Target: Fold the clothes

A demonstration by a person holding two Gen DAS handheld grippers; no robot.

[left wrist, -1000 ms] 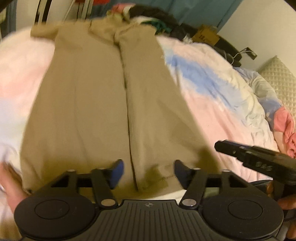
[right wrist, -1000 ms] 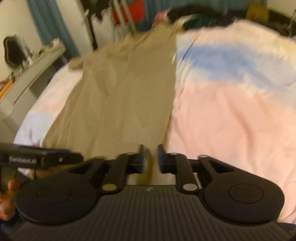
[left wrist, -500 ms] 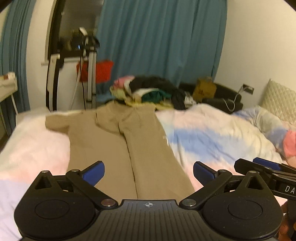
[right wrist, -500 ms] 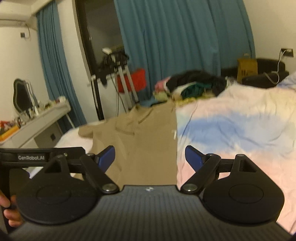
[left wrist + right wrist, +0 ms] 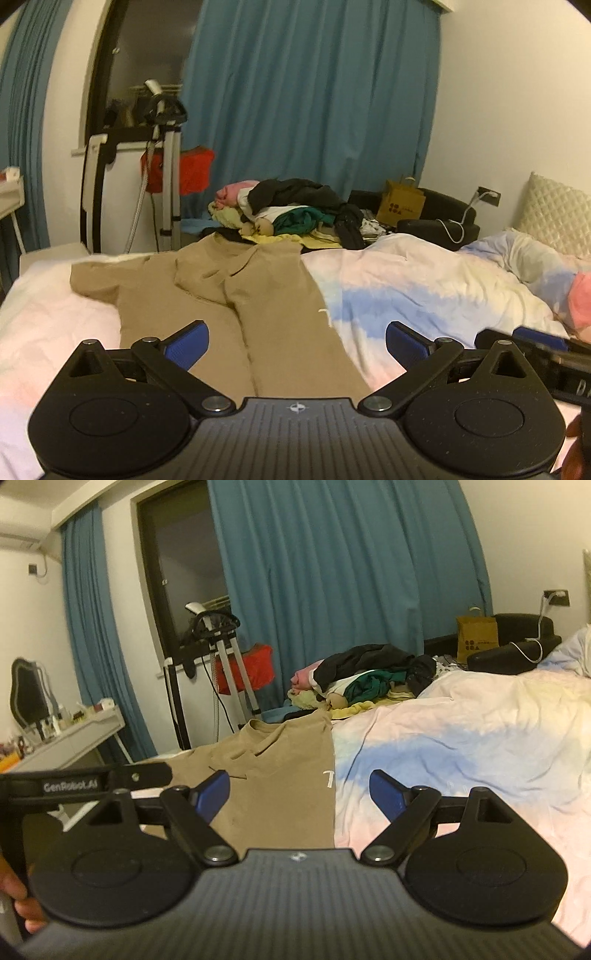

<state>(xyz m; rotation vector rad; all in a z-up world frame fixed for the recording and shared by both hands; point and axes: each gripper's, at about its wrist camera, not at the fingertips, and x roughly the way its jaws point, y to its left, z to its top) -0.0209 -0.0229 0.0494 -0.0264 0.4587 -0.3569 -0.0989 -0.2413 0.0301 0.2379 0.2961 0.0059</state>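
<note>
A tan T-shirt (image 5: 258, 314) lies flat on the bed, its right side folded in over the middle, its collar toward the far end. The right wrist view shows the same tan T-shirt (image 5: 280, 786) with a small white tag at its right edge. My left gripper (image 5: 297, 341) is open above the shirt's near hem, nothing between its blue pads. My right gripper (image 5: 299, 794) is open too, held above the shirt's right edge. Each gripper shows at the side of the other's view.
A pastel pink, blue and white duvet (image 5: 424, 295) covers the bed. A heap of unfolded clothes (image 5: 295, 210) lies at the far end. Behind stand a metal stand (image 5: 166, 177), blue curtains (image 5: 314, 103), a paper bag (image 5: 400, 203) and, left, a white dresser (image 5: 70, 734).
Both grippers have risen from the shirt's near hem and tilted up to face the room. The right gripper went from nearly shut to open, and the left opened wider.
</note>
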